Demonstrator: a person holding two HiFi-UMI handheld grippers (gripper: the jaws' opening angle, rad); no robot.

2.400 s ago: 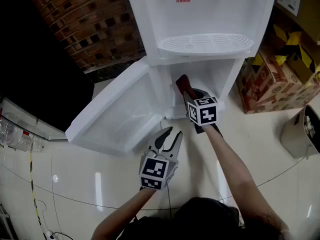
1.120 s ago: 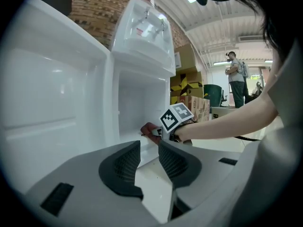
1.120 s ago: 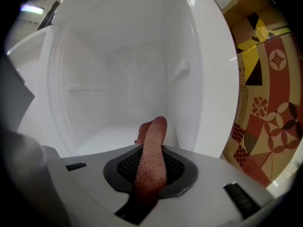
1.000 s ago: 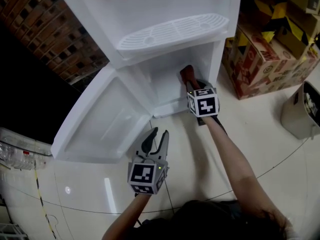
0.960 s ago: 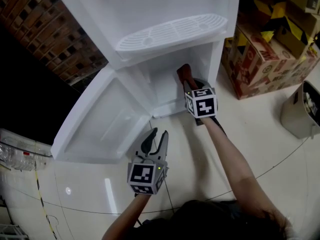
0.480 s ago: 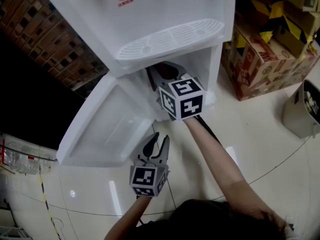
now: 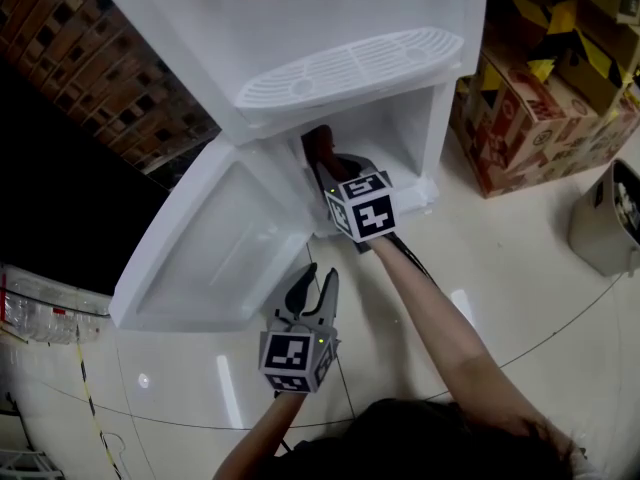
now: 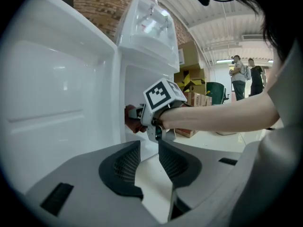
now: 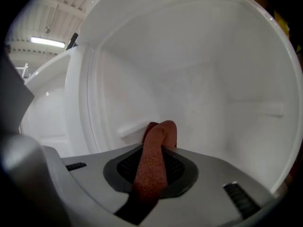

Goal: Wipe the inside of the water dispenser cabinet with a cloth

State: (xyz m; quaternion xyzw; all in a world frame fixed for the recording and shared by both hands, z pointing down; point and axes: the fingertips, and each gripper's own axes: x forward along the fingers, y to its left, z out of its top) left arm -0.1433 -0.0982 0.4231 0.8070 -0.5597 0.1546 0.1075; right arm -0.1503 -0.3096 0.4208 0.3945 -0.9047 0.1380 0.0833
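Note:
A white water dispenser (image 7: pixel 330 28) stands on the floor with its lower cabinet (image 7: pixel 400 143) open and the door (image 7: pixel 215 243) swung out to the left. My right gripper (image 7: pixel 322 164) reaches into the cabinet's left side, shut on a reddish-brown cloth (image 7: pixel 316 146). In the right gripper view the cloth (image 9: pixel 154 160) sticks out between the jaws toward the white inner wall (image 9: pixel 199 93). My left gripper (image 7: pixel 308 286) hangs outside in front of the door, open with nothing between its fingers. From the left gripper view I see the cloth (image 8: pixel 132 123) at the cabinet mouth.
Printed cardboard boxes (image 7: pixel 545 108) stand right of the dispenser, and a grey bin (image 7: pixel 605 218) sits on the glossy tiled floor (image 7: pixel 500 268). A brick wall (image 7: pixel 110 78) rises at the left. Two people (image 8: pixel 245 77) stand far off in the left gripper view.
My right gripper moved with the cloth from the cabinet's right side across to its left side, swept up under the top, then came down a little. The left gripper stayed put.

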